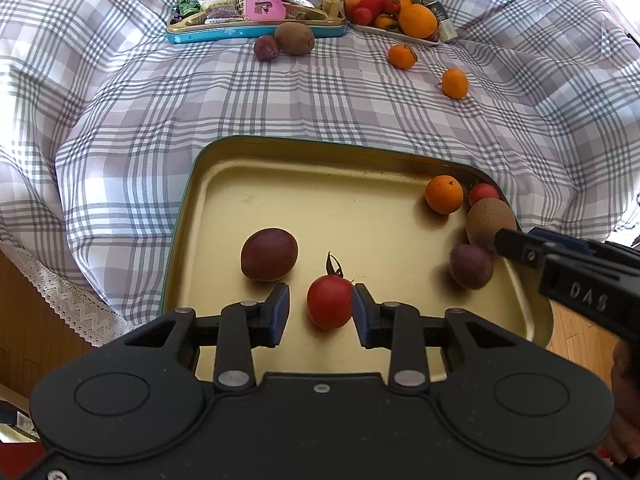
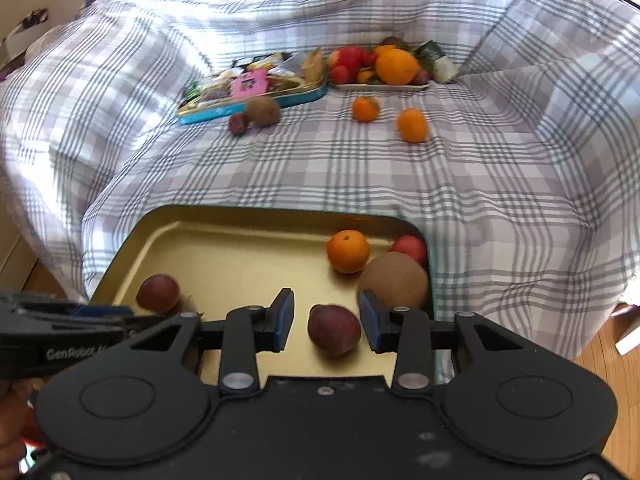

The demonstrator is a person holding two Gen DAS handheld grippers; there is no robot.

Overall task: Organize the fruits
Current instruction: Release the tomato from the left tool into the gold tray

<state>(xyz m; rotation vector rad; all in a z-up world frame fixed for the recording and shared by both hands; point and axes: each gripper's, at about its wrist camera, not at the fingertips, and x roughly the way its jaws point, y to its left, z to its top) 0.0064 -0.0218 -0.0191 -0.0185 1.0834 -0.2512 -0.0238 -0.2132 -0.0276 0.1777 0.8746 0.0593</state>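
Left tongs (image 1: 321, 309): part open around the tomato (image 1: 329, 302), right pad touching, left pad clear; no grip.
Right tongs (image 2: 326, 321): apart, straddling a plum (image 2: 334, 330) untouched.
Tray (image 1: 320, 152): lower centre, collecting fruit.
Loose oranges (image 1: 402, 56): upper right, unsorted.

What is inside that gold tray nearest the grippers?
In the gold tray: two purple plums, a red tomato, an orange, a kiwi, another small red fruit. The grippers hide its near edge.
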